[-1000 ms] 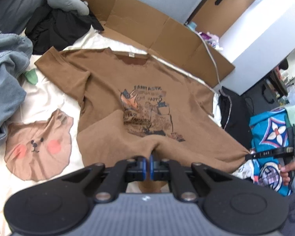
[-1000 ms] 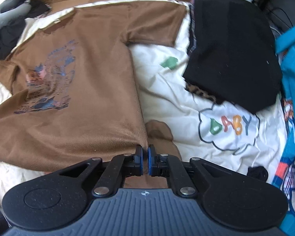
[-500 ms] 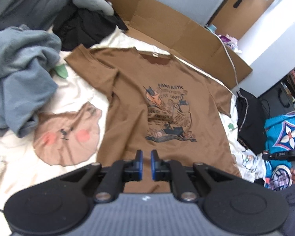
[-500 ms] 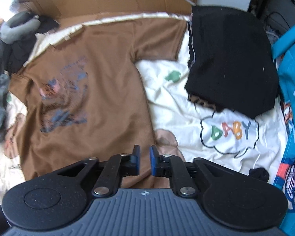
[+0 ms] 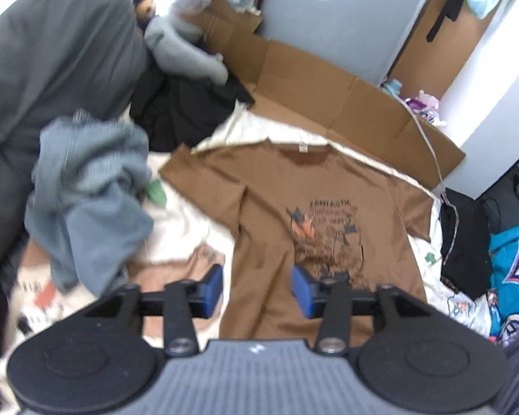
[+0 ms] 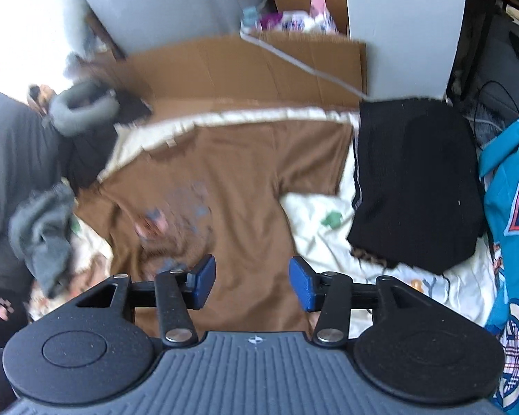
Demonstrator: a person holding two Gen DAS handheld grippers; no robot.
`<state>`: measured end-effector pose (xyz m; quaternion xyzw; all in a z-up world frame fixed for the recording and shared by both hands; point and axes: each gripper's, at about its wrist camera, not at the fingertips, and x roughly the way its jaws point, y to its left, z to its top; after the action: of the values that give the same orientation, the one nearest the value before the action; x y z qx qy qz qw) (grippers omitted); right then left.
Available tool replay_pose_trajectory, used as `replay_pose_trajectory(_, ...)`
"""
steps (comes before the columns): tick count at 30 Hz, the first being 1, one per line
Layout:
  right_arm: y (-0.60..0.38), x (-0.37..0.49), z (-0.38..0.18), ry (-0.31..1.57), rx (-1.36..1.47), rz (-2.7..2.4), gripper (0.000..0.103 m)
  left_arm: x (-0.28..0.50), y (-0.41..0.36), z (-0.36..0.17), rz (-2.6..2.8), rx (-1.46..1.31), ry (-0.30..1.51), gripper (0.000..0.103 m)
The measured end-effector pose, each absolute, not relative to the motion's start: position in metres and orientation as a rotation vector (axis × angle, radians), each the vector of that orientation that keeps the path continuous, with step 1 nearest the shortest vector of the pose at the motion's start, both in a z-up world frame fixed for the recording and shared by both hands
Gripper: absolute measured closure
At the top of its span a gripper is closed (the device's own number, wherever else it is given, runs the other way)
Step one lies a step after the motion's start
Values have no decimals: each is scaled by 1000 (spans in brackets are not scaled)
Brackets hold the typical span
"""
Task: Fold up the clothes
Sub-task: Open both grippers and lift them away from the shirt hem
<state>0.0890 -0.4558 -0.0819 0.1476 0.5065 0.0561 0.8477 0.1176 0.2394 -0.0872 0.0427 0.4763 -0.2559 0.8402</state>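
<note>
A brown t-shirt (image 5: pixel 315 214) with a dark printed picture lies spread flat, front up, on a white printed bedsheet (image 5: pixel 187 221), collar towards the cardboard. My left gripper (image 5: pixel 256 289) hangs above its lower left hem, jaws opening, nothing between the blue pads (image 5: pixel 214 290). The same brown t-shirt (image 6: pixel 238 186) fills the middle of the right wrist view. My right gripper (image 6: pixel 252 284) hovers over its lower right part, jaws opening and empty as well.
A grey-blue garment (image 5: pixel 86 193) is heaped left of the shirt, with dark clothes (image 5: pixel 183 114) behind it. Flattened cardboard (image 5: pixel 328 90) lines the far side. A black folded garment (image 6: pixel 415 183) lies right of the shirt, beside a turquoise patterned cloth (image 6: pixel 512 207).
Both grippers let go of the shirt's lower hem, opened and rose well above it. The hem, pinched and bunched before, now lies flat on the sheet.
</note>
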Motion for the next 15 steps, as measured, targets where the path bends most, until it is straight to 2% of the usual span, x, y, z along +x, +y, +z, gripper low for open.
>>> replay_pose_trajectory(7,-480,93,-57,986,404,100,48,139,181,-52,-627,169,955,47)
replay_pose_trajectory(15,-496,108,-87,980,574,40,48,165,106,-31,-697,179,959,40)
